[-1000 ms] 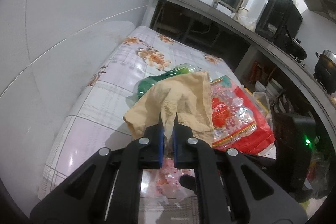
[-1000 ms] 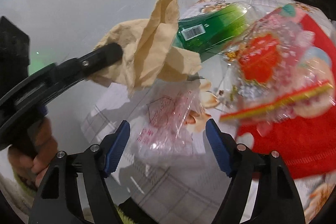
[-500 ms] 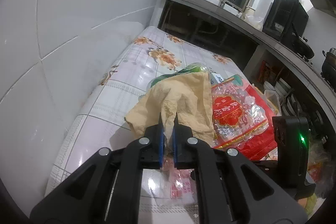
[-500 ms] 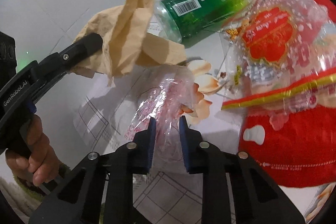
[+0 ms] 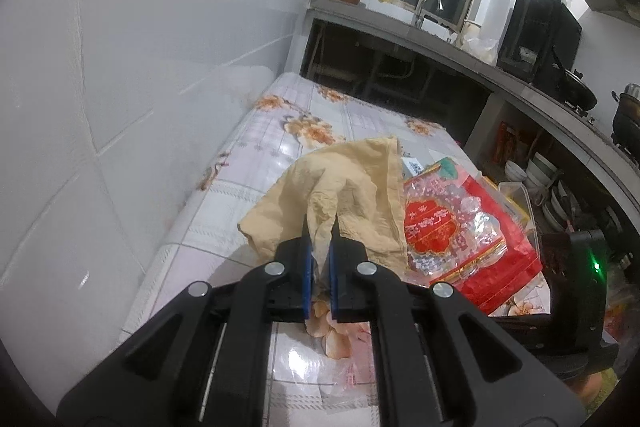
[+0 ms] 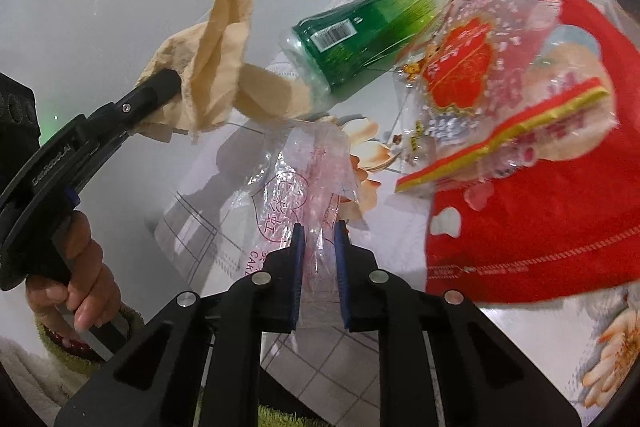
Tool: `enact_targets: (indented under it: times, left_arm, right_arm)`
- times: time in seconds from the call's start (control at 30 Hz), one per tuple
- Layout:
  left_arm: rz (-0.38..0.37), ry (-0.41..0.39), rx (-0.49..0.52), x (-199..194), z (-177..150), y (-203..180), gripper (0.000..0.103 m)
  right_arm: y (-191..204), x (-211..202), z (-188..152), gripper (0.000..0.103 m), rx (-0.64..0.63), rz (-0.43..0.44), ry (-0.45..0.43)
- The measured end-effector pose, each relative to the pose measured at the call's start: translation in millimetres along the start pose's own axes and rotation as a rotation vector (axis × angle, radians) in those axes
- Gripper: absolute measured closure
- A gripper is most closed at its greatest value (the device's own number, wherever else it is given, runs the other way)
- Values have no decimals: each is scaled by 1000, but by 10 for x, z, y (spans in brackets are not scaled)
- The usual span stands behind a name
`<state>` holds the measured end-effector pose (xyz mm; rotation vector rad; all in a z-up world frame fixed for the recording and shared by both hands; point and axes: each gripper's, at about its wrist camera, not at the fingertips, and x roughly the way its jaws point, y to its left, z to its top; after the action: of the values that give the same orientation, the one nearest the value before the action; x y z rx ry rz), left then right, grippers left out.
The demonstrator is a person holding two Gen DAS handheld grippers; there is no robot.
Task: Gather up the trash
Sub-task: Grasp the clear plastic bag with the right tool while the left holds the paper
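The left gripper (image 5: 320, 227) is clamped on a crumpled tan paper (image 5: 340, 195), held up off the floral table (image 5: 280, 131). The right gripper (image 6: 319, 231) pinches a clear wrapper (image 6: 304, 187) lying on the table. Beyond lie a green bottle (image 6: 360, 31) and a red bag (image 6: 540, 187).

From my left wrist view the tan paper (image 5: 344, 195) hides nearly all of the green bottle (image 6: 372, 27) behind it, and in my right wrist view the red bag (image 6: 540, 219) beside that bottle runs off the frame's right edge.
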<state>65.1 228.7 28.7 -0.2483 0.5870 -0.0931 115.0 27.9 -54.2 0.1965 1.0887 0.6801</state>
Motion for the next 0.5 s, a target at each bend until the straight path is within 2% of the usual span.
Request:
enact_targets:
  times: [0.17, 0.5]
  left_arm:
    - [7, -37, 28, -109, 70, -68, 98]
    - [-8, -61, 57, -249, 152, -245, 98]
  right_arm:
    - [-65, -168, 42, 88, 18, 3, -33]
    - [-118, -652, -10, 88, 53, 6, -133]
